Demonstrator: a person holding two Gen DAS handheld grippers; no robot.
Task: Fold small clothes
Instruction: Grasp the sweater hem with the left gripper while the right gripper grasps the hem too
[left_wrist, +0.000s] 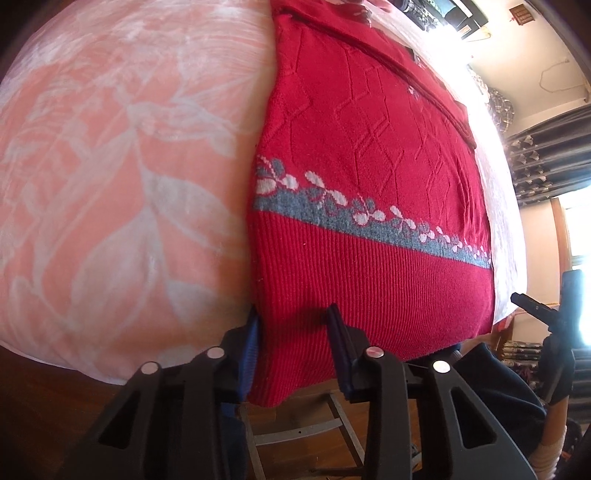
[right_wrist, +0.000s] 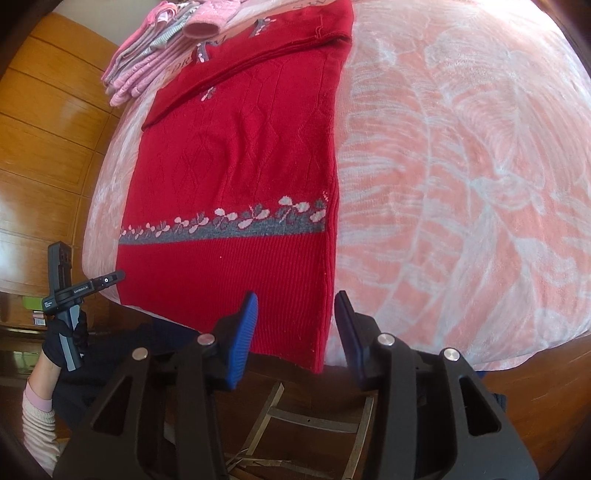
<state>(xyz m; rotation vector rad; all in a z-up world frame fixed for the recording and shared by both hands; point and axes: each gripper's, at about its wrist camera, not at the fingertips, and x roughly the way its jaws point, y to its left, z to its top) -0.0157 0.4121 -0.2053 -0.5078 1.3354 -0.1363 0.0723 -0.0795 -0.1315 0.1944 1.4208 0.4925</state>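
Fingers of the left gripper (left_wrist: 293, 332) stand apart, straddling the near left corner of the red sweater's (left_wrist: 369, 166) hem without pinching it. Likewise the right gripper (right_wrist: 295, 325) is spread wide at the hem's right corner. That sweater lies flat on a pink flowered blanket (right_wrist: 461, 184), its sleeves folded across, with folded pink clothes (right_wrist: 147, 62) beyond it.
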